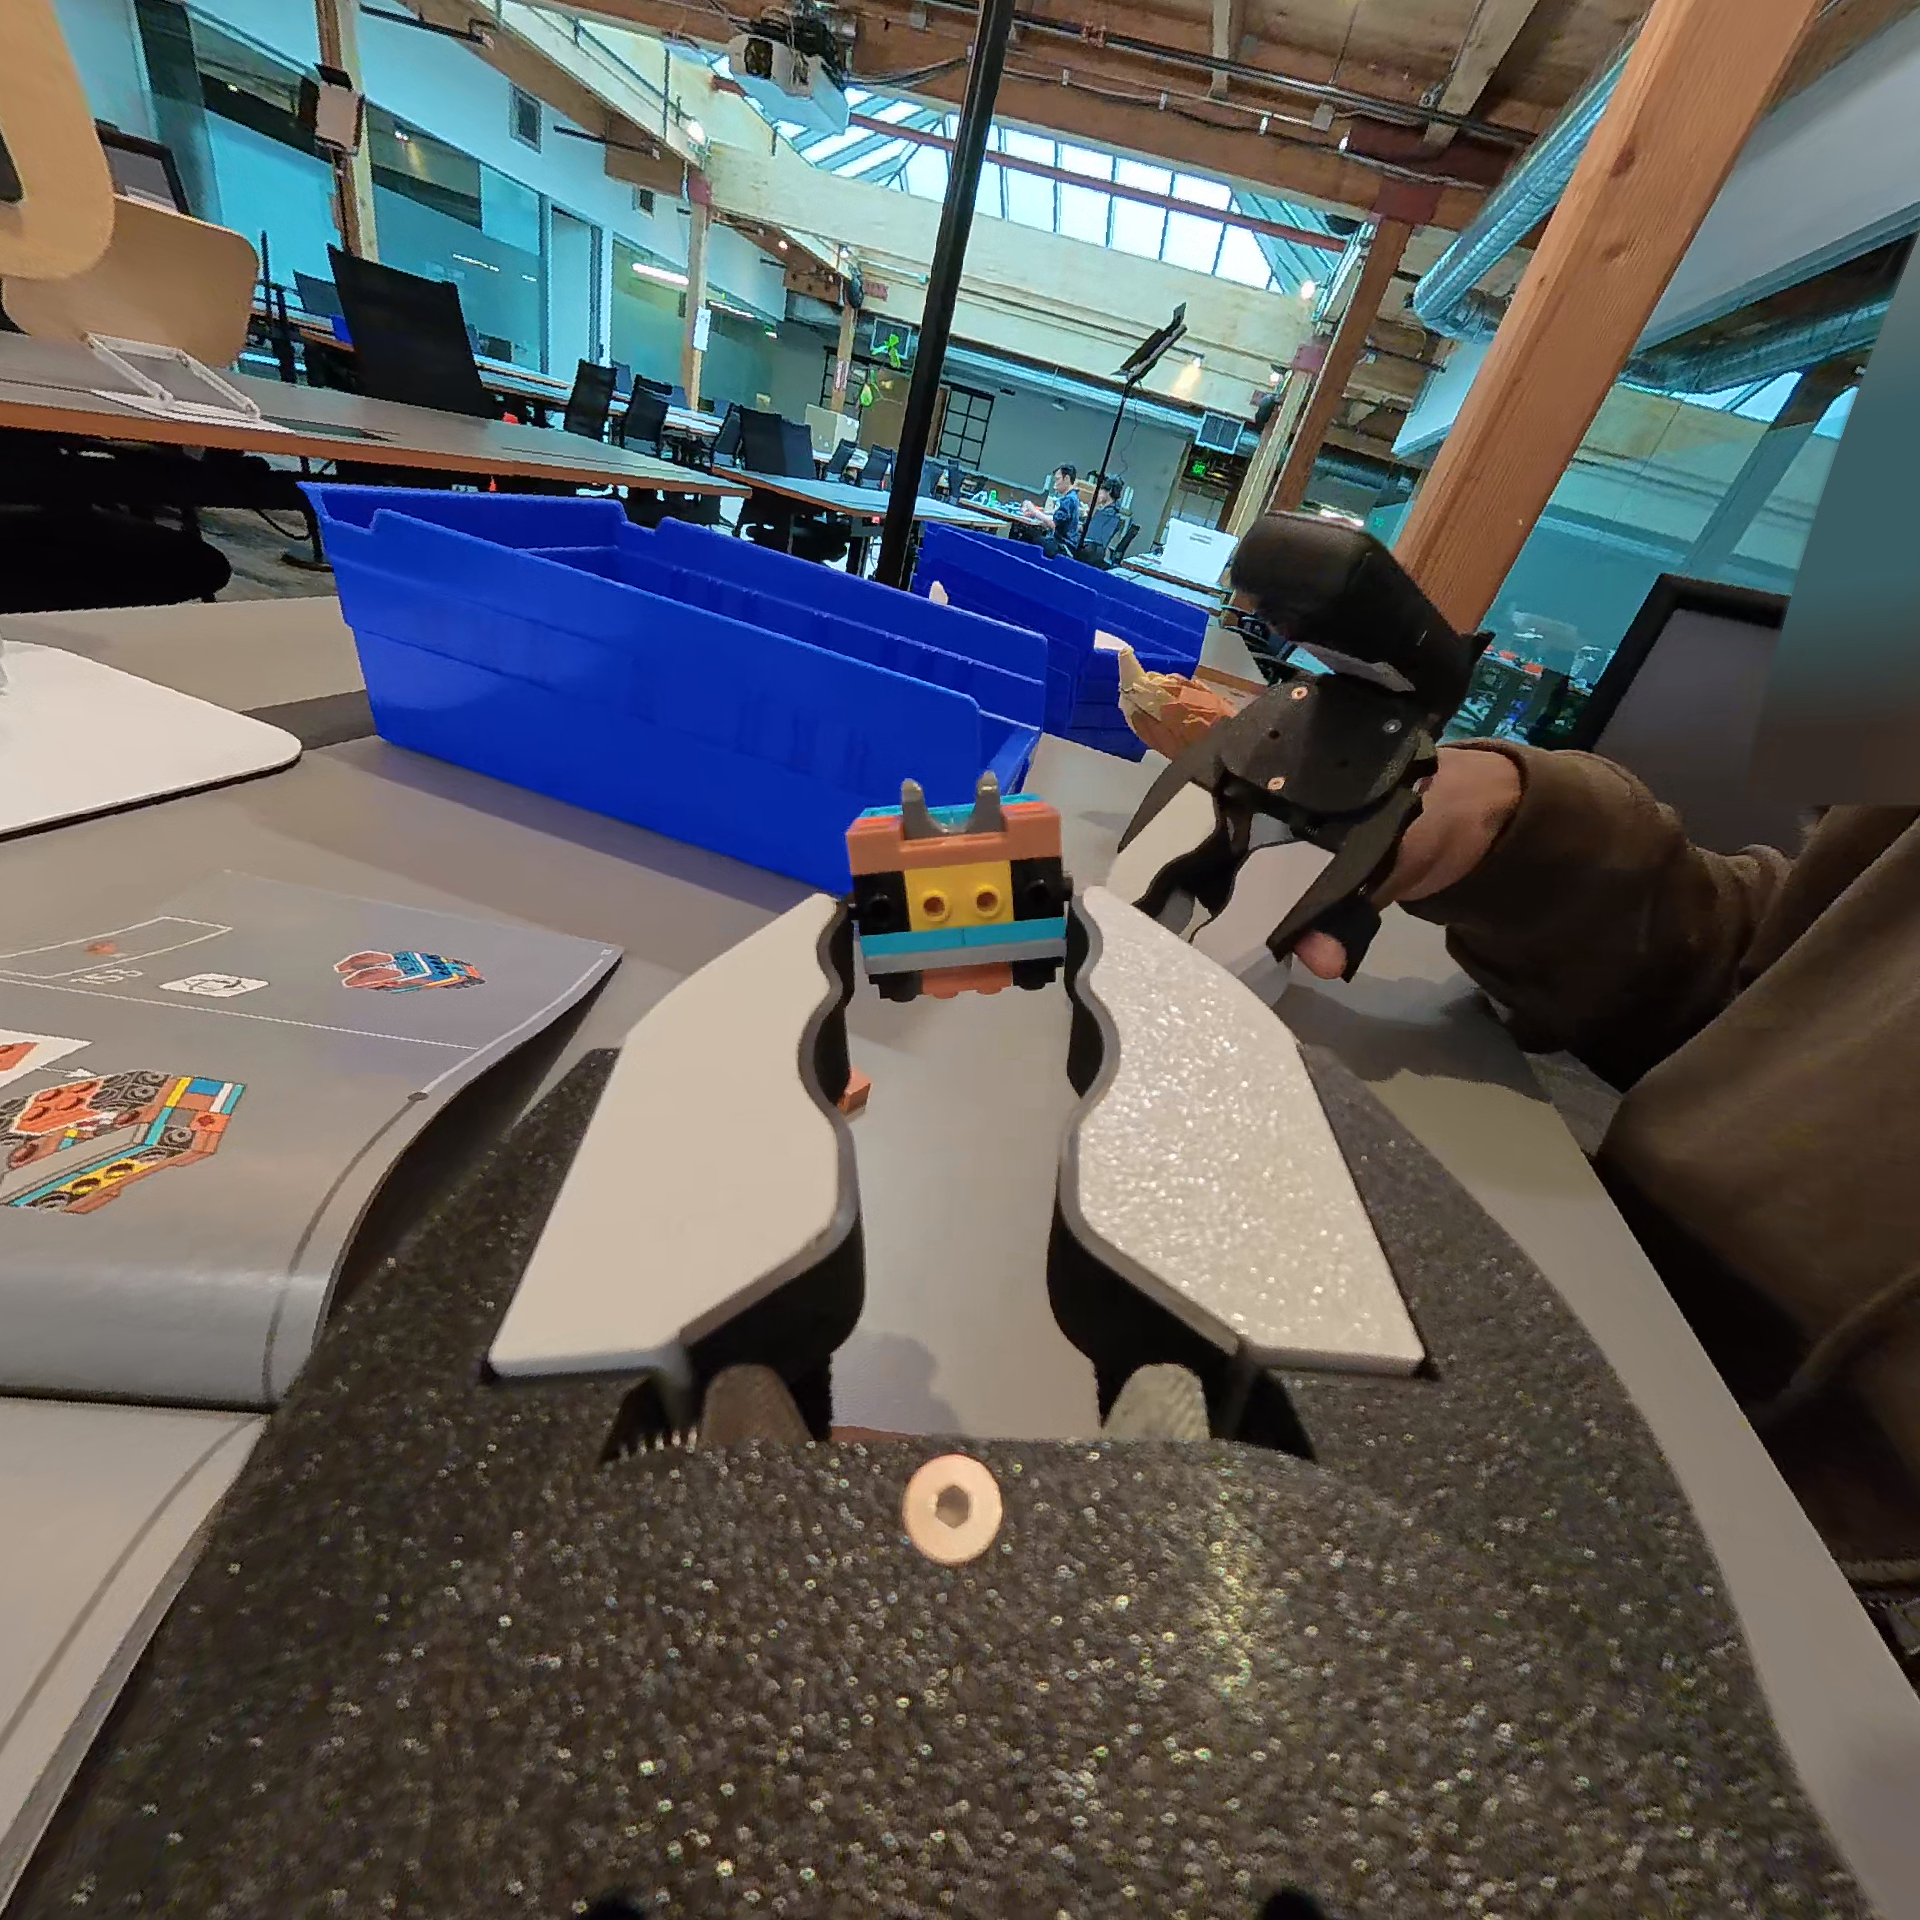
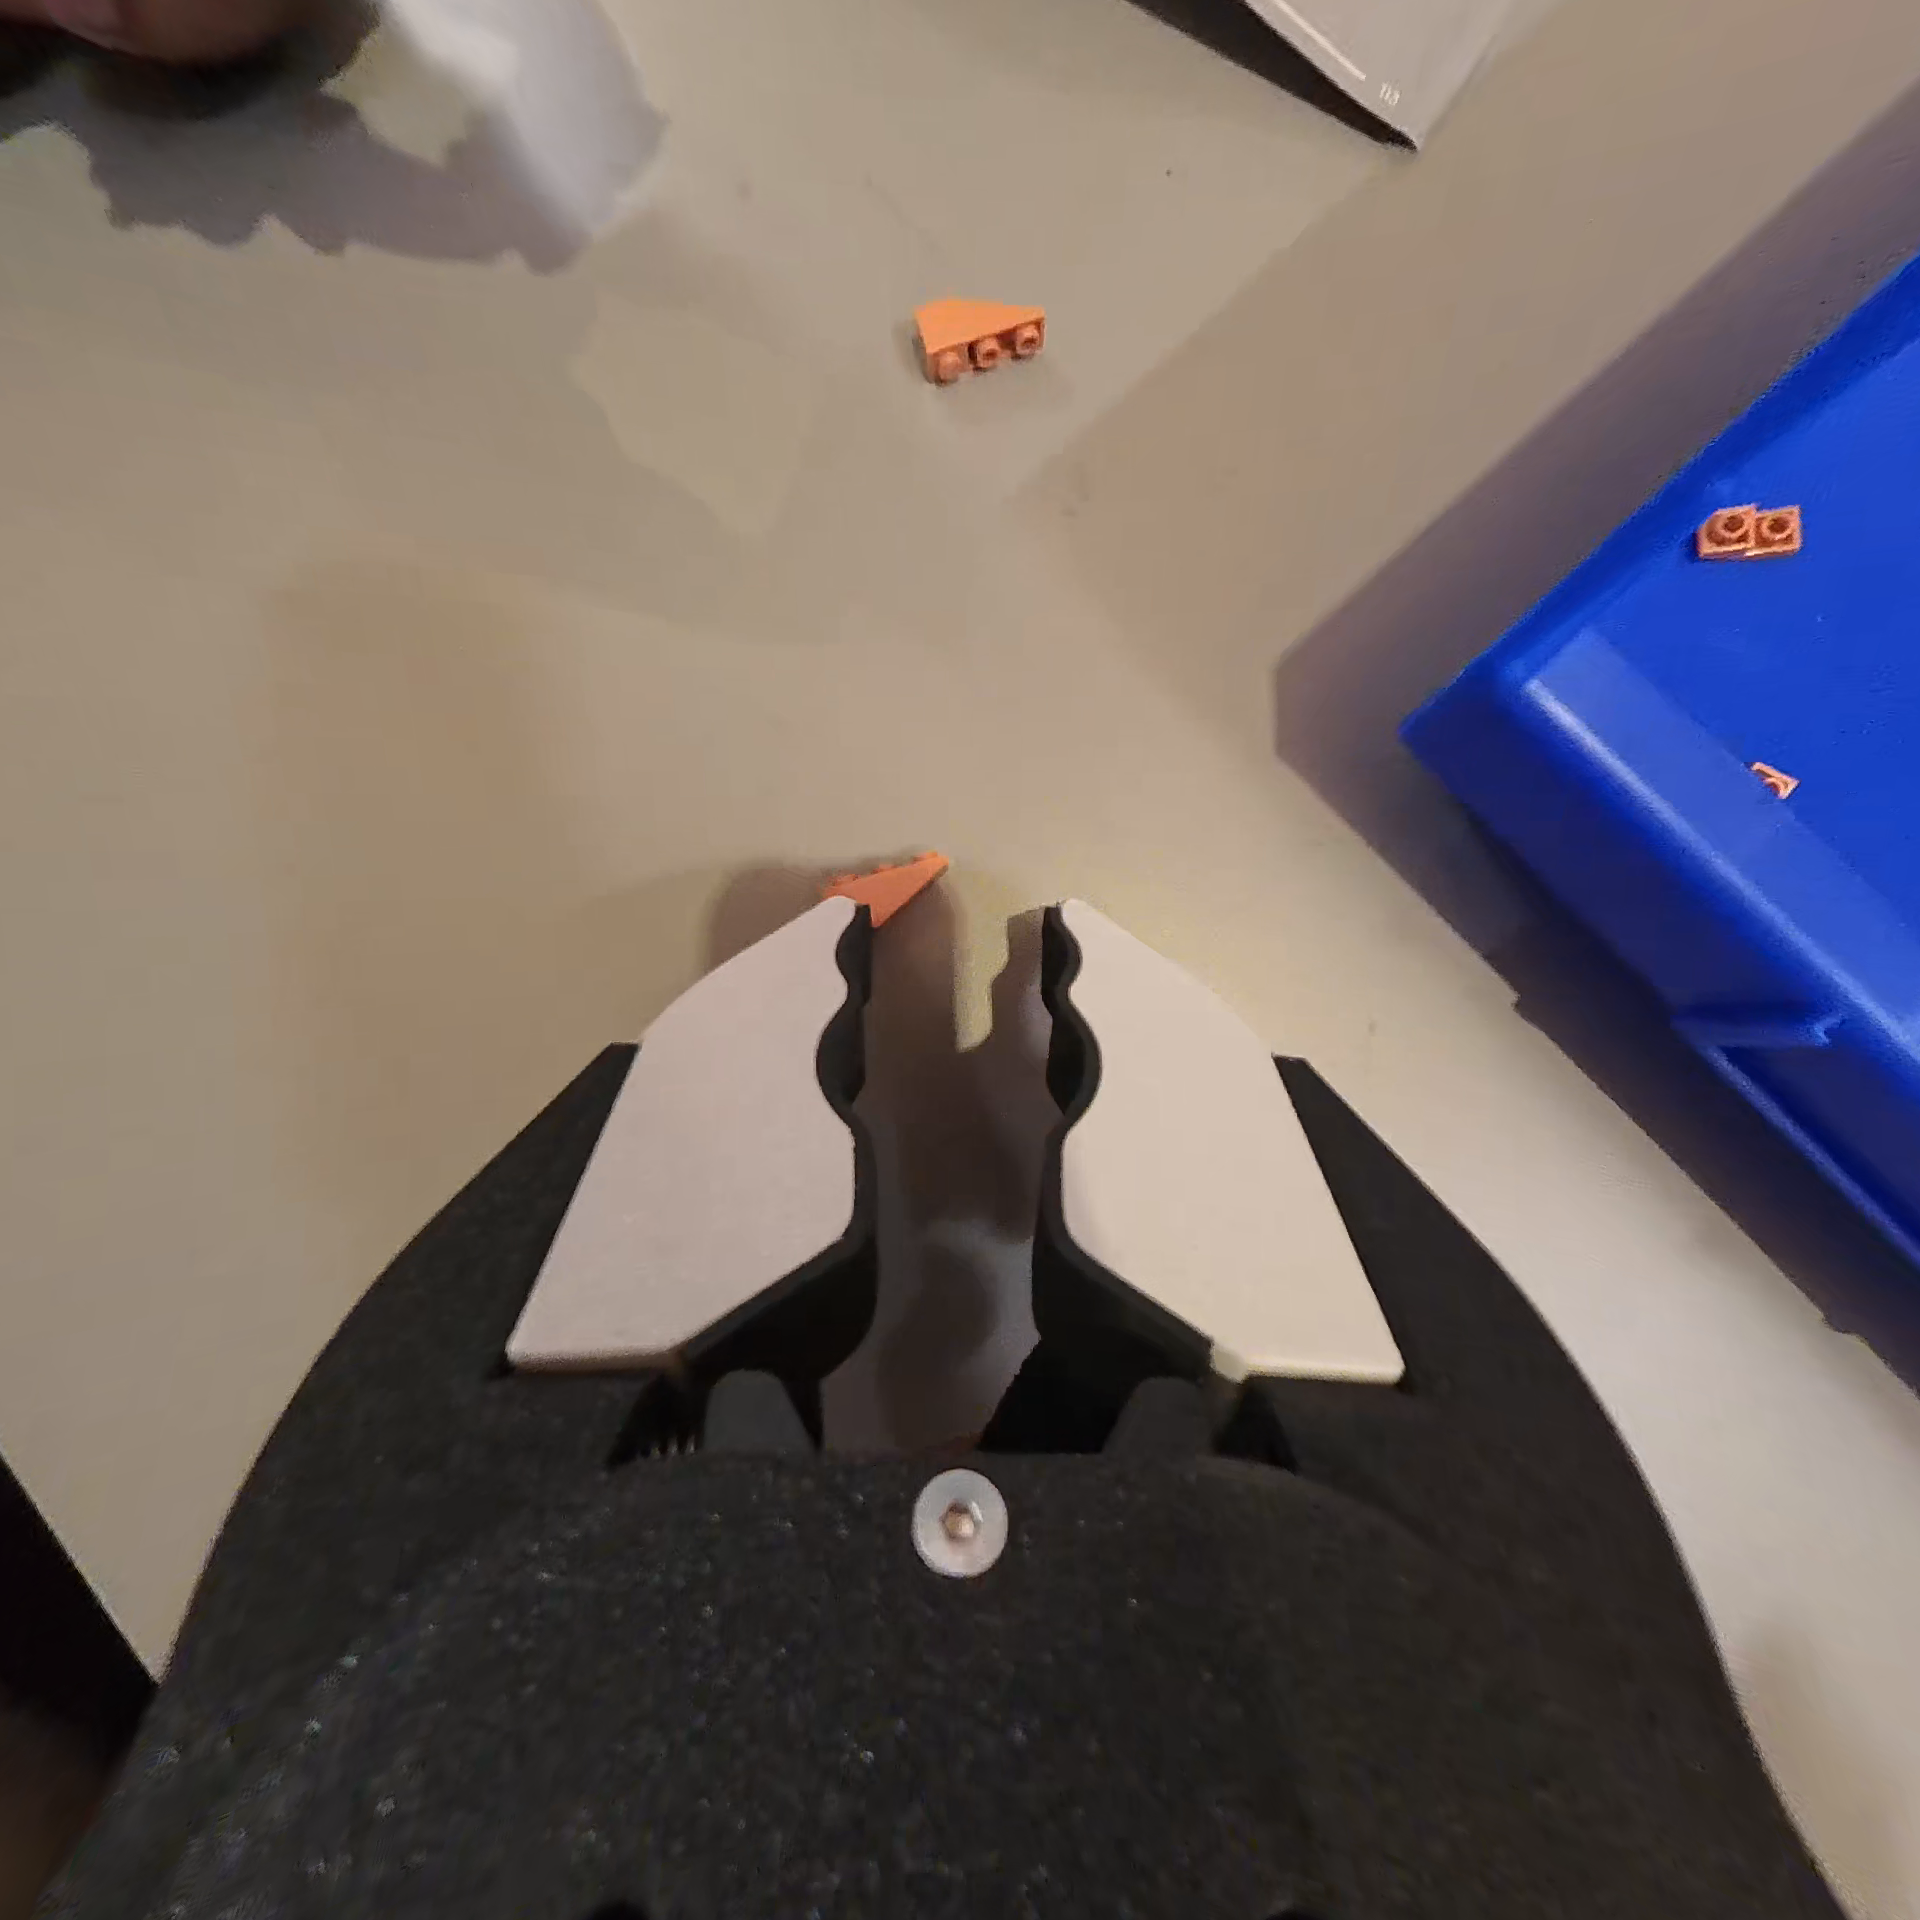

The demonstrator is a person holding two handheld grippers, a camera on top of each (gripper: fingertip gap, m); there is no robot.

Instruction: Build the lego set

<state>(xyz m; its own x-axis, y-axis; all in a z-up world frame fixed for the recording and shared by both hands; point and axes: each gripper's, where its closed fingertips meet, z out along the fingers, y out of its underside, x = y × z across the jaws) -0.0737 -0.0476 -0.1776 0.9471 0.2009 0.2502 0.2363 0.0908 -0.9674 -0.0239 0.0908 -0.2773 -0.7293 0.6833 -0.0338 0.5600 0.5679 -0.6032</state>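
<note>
Nearest in the left wrist view, the left gripper (image 1: 961,914) has its two grey fingers closed on the flanks of the lego model (image 1: 958,896), a small block of brown, black, yellow and teal bricks with two grey horns on top; the grip looks meant to keep the model steady and upright, studs facing back toward the camera, so a new piece can be pressed on; under the fingers, at about 7 o'clock from the model, a tiny brown piece (image 1: 857,1091) lies on the grey table (image 1: 935,1247); at 9 o'clock the instruction booklet (image 1: 260,1091) lies open, within easy sight of the work; toward 3 o'clock the right gripper (image 1: 1226,914), held in a hand, points down at the table; farther off, from 10 to 1 o'clock, sit the blue bins (image 1: 675,665), probably the parts supply. In the right wrist view that gripper (image 2: 951,909) hangs with its fingers apart and nothing between them, an orange wedge piece (image 2: 894,883) lying just at the left fingertip (image 2: 831,920), which suggests it is the part about to be picked; another orange wedge plate (image 2: 979,341) waits at 12 o'clock, well apart; at 2 to 3 o'clock a blue bin (image 2: 1621,831) holds a small brown plate (image 2: 1751,533).
</note>
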